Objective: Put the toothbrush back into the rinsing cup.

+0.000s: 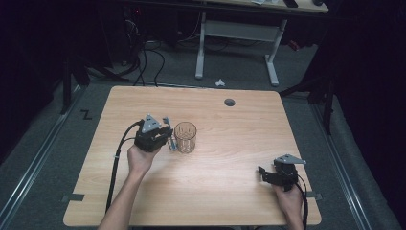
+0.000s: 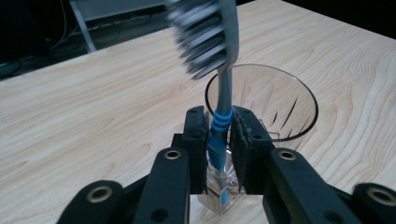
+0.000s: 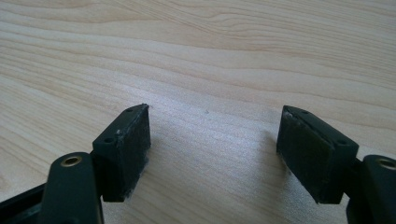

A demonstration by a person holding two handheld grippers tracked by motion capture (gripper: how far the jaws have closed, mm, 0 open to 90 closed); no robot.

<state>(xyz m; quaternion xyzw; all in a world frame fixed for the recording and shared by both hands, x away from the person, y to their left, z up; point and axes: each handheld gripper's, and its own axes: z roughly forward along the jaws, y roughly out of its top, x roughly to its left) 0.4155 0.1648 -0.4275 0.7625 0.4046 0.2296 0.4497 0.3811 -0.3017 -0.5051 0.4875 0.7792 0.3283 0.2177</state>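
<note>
A toothbrush [image 2: 220,122] with a grey and blue handle stands nearly upright between the jaws of my left gripper [image 2: 218,116], its bristle head blurred at the top. The pads sit close on either side of the handle with a thin gap showing, so the jaws are slightly open. Just beyond them stands a clear ribbed glass [image 2: 285,105], upright with nothing in it. In the high view the left gripper [image 1: 165,135] is at the left of the glass [image 1: 185,137], with the toothbrush [image 1: 168,130] between them. My right gripper [image 3: 215,135] hovers open over bare wood, near the table's front right corner [image 1: 264,171].
The wooden table [image 1: 230,143] has a round cable hole [image 1: 230,102] at its far side. Behind it on the dark floor stand a white desk frame [image 1: 237,43] and loose cables [image 1: 143,57]. A cable trails from each gripper toward the front edge.
</note>
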